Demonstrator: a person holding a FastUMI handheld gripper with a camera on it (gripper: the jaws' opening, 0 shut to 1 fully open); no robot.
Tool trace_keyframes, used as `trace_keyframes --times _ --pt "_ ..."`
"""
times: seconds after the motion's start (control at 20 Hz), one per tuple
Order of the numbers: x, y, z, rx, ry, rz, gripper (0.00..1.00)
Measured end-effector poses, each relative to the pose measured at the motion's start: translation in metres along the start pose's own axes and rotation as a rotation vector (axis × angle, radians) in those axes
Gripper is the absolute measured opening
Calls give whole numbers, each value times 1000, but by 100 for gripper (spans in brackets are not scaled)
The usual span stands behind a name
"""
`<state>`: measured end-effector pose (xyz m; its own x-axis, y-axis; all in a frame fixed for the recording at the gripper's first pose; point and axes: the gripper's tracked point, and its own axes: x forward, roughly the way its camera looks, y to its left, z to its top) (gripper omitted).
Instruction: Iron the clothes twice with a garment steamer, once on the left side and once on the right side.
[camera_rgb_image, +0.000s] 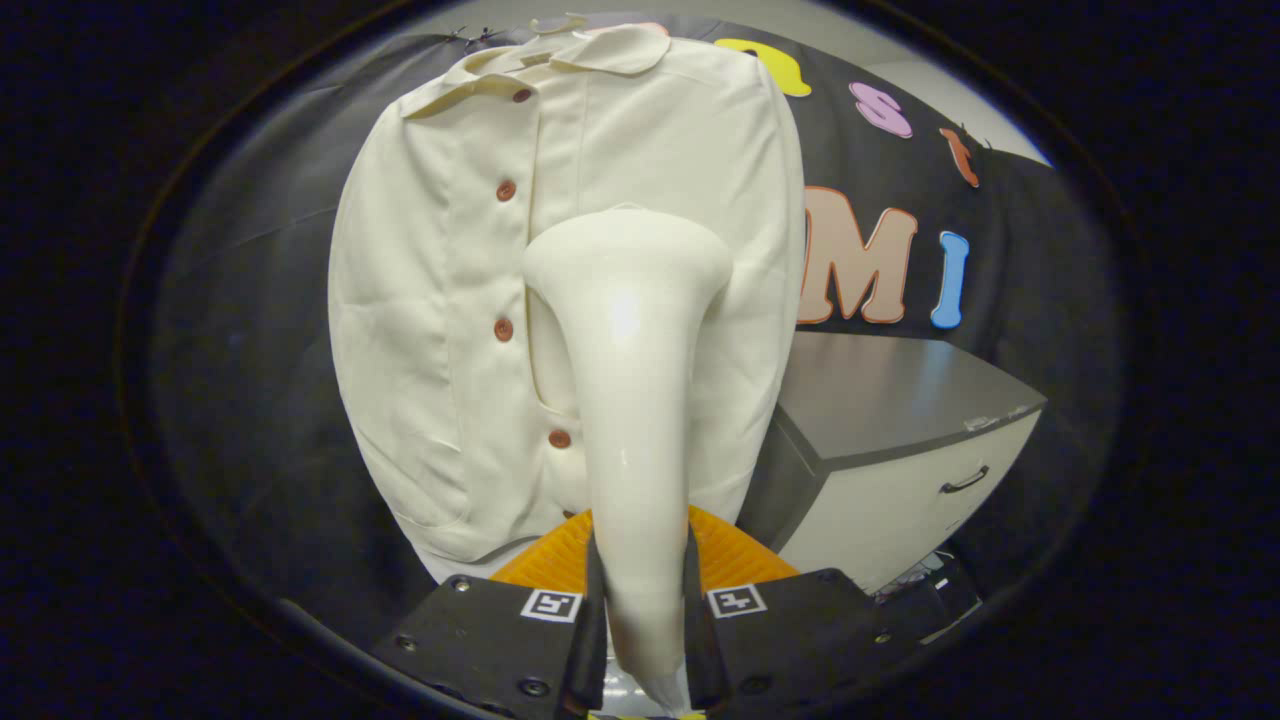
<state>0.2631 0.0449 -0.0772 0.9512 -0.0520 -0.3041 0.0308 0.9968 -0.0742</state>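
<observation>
The gripper (645, 610) is seen at the bottom centre of the frame, closed around the handle of the garment steamer (630, 400), with both fingers (590, 620) pressed against the handle's sides. The steamer is held upright along the middle of the frame; its handle widens upward into a broad head, which is set against the front of the clothes (440, 300) just right of the button row. The clothes (a pale, collared shirt with a line of reddish-brown buttons (504, 329)) are hung flat against the black booth wall (230, 330), filling the upper centre of the frame, the collar at the top and the hem low down, just beyond the fingers. Whether the head actually touches the fabric cannot be told. A ribbed orange surface (735, 555) is visible directly behind the fingers, on either side of the handle, below the shirt's hem. At the right of the frame, beside the shirt, a cabinet (900, 470) with a dark top and a light front is placed, a dark handle (964, 482) being fixed on its front.
</observation>
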Motion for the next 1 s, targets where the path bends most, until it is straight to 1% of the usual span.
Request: trace_keyframes --times 0.6,1.0 --pt "20 -2 -101 -17 161 27 32" --pt "22 -4 -136 -3 212 45 32"
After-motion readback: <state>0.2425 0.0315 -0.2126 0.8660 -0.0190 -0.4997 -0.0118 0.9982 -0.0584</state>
